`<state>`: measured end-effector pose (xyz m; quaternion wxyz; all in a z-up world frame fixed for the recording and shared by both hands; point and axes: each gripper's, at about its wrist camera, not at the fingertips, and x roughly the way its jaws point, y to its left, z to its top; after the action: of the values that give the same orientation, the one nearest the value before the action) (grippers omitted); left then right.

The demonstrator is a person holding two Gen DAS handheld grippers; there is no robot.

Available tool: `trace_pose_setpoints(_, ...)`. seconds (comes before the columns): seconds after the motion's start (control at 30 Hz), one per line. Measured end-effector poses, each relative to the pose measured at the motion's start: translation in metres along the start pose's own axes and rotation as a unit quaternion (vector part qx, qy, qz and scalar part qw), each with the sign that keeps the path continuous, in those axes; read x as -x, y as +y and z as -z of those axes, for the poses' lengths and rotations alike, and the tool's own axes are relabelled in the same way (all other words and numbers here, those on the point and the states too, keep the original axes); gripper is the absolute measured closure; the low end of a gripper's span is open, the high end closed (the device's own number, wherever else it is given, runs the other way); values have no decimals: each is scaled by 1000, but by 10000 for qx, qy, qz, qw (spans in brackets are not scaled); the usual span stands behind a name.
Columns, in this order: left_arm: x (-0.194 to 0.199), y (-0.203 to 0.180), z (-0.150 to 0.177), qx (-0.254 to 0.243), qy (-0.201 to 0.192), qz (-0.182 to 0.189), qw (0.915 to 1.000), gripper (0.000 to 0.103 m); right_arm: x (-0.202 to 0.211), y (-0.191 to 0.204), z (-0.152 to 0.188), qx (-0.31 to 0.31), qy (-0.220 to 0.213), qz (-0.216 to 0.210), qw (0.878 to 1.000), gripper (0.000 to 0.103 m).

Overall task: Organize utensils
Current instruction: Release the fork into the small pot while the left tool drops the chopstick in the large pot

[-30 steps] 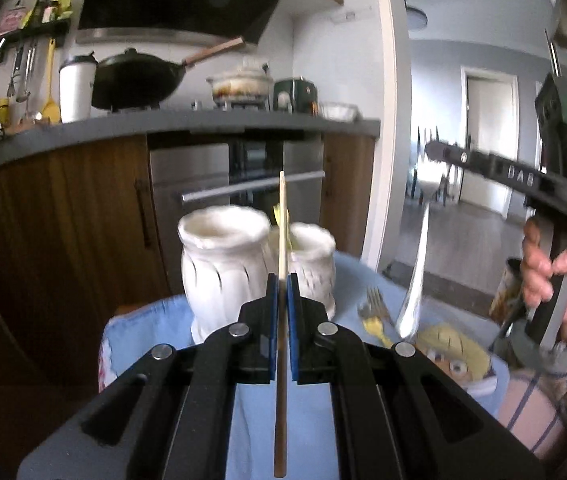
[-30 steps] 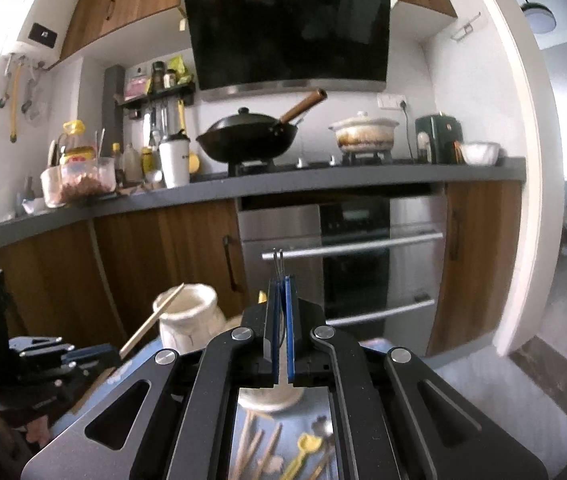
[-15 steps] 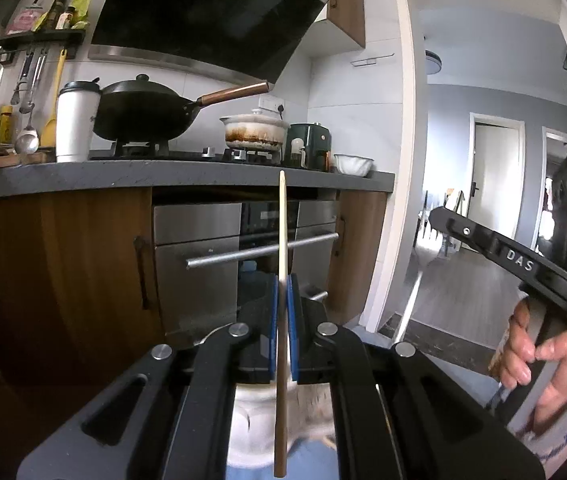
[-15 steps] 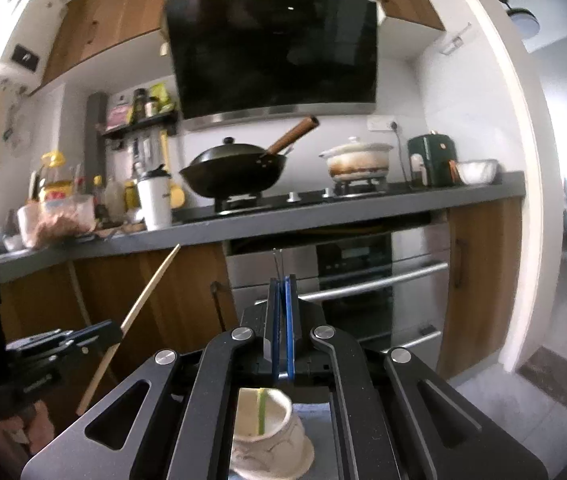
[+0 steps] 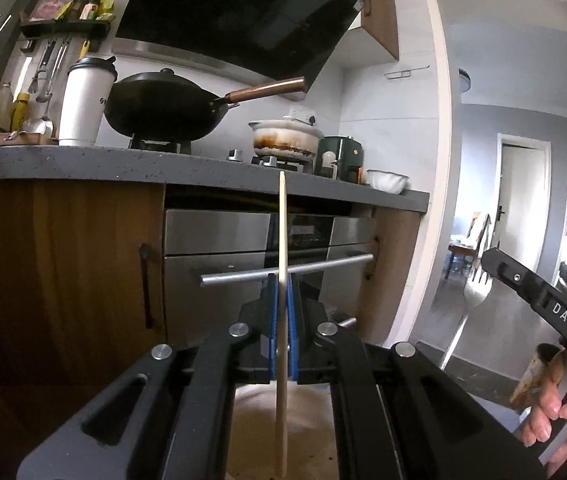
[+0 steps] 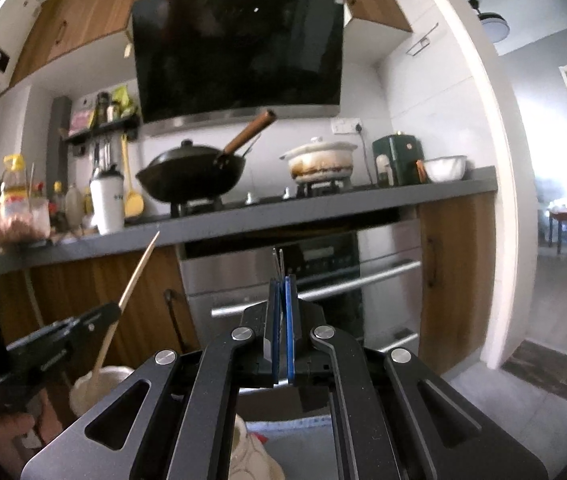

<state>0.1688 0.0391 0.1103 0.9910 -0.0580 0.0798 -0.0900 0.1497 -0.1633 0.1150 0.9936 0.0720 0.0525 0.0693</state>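
- Two grippers up, both clamped on a utensil, both facing the kitchen counter [image 5: 203, 168] and oven [image 6: 307, 280].
- left gripper [image 5: 281, 320]: blue pads [image 5: 272, 320] pinched tight on a wooden chopstick [image 5: 282, 240]. No gap visible either side of the stick.
- Chopstick runs straight through the pads, close to upright. Tip pokes well past the fingertips, up level with the counter edge; the butt end trails back below the pads between the two finger arms.
- From the right wrist view the same chopstick [image 6: 131, 292] leans up and right out of the left gripper [image 6: 99, 320]; its lower end sits over the mouth of a cream ceramic jar [image 6: 95, 388]. Cannot tell if it touches the rim.
- In the left wrist view the jar rim [image 5: 307, 420] shows only as a pale blur under the fingers, right below the chopstick's butt end.
- right gripper [image 6: 281, 320]: pads [image 6: 290, 320] nearly together, gripping a metal fork [image 6: 279, 258] edge-on; only thin tines stick out beyond the fingertips.
- Left wrist view shows that fork [image 5: 469, 300] better: tines up, touching the tip of the right gripper [image 5: 491, 260], handle hanging down and left below the fingers.
- Second cream jar [image 6: 251, 456] partly visible under the right gripper's fingers, on a blue cloth [image 6: 303, 440].
- Wok [image 5: 163, 108] and clay pot [image 5: 283, 136] on the hob behind.
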Motion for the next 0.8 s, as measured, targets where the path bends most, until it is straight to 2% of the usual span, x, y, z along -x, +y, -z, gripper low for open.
trace_pose_setpoints(0.33, 43, 0, 34, -235, 9, -228, 9995, 99, -12, 9, 25, 221, 409, -318, 9984, 100)
trace_pose_setpoints(0.63, 66, 7, 42, -129, 55, -481, 9987, 97, -16, 21, 35, 532, 565, -339, 9964, 99)
trace_pose_setpoints(0.67, 66, 8, 42, -126, 91, -494, 9987, 92, -17, 21, 35, 532, 580, -335, 9963, 99)
trace_pose_setpoints(0.73, 66, 9, 44, -113, 151, -512, 9985, 74, -19, 20, 38, 519, 631, -343, 9961, 99)
trace_pose_setpoints(0.77, 67, 10, 45, -103, 149, -527, 9984, 62, -19, 20, 38, 513, 651, -350, 9959, 99)
trace_pose_setpoints(0.8, 68, 9, 46, -111, 133, -526, 9985, 58, -21, 20, 39, 499, 697, -369, 9956, 99)
